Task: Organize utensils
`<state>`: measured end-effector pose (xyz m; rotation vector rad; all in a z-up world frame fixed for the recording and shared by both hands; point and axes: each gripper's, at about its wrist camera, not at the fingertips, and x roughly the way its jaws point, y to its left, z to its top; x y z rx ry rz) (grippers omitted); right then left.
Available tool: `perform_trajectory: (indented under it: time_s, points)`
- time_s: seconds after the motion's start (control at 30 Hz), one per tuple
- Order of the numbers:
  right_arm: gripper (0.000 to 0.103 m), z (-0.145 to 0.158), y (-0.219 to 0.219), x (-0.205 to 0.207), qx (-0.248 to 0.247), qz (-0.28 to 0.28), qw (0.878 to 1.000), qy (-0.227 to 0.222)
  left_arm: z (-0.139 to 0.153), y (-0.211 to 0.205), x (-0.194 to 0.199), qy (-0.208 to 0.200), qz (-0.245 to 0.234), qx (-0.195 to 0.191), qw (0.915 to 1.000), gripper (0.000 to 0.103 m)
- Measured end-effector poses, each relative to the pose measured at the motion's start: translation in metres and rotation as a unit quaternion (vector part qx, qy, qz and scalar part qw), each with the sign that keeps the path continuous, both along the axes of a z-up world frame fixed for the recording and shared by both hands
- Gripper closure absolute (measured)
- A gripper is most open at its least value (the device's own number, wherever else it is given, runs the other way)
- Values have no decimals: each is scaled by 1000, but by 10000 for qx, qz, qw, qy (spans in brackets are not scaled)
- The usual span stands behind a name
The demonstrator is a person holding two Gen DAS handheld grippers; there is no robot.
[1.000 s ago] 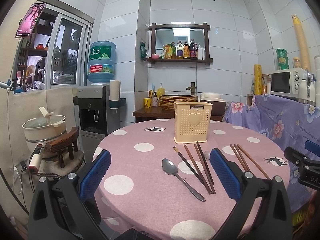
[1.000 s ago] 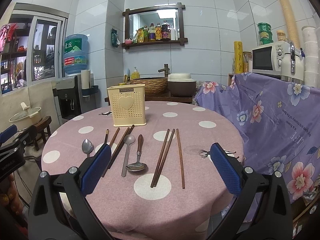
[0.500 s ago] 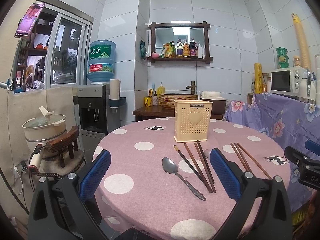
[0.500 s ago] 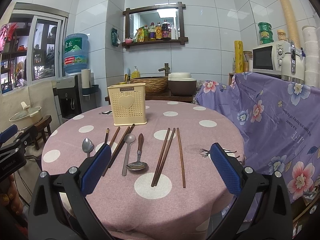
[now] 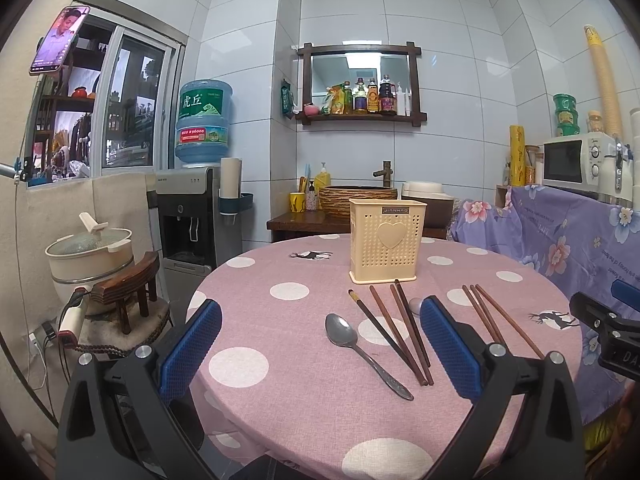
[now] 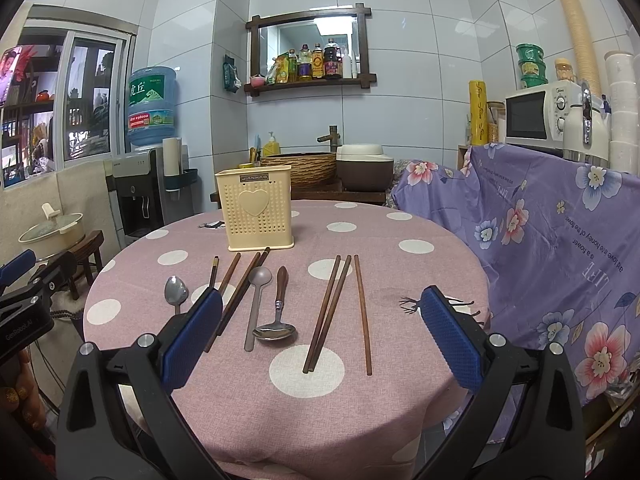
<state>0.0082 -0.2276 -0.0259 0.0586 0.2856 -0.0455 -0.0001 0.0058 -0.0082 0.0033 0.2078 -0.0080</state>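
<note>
A cream perforated utensil holder (image 6: 256, 209) with a heart stands on the pink dotted round table (image 6: 400, 232); it also shows in the left wrist view (image 5: 386, 241). In front of it lie a metal spoon (image 6: 176, 293), dark chopsticks (image 6: 236, 292), a grey spoon (image 6: 256, 304), a wooden-handled spoon (image 6: 278, 312) and three brown chopsticks (image 6: 340, 312). My right gripper (image 6: 320, 340) is open and empty above the near table edge. My left gripper (image 5: 320, 348) is open and empty, over the metal spoon (image 5: 360, 348) and chopsticks (image 5: 396, 332).
A water dispenser (image 5: 196, 200), a pot on a stool (image 5: 92, 256) stand left of the table. A purple flowered cloth (image 6: 560, 248) covers furniture on the right, with a microwave (image 6: 540, 114) on top. A basket sink (image 6: 304, 166) stands behind.
Both grippers have edged slightly forward toward the table; the utensils have not moved.
</note>
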Motion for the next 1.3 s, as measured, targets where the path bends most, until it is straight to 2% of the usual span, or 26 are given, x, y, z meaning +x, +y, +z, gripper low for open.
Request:
perform_trajectory:
  time_s: [1.1, 1.2, 1.3]
  points:
    - [5, -6, -1, 3, 36, -5, 9999, 110, -6, -3, 10, 216, 50, 21, 9998, 4]
    - [5, -8, -2, 6, 25, -19, 9998, 176, -10, -4, 14, 331, 44, 51, 9994, 4]
    - [5, -11, -5, 12, -9, -78, 9995, 292, -17, -5, 26, 716, 5, 82, 9974, 4]
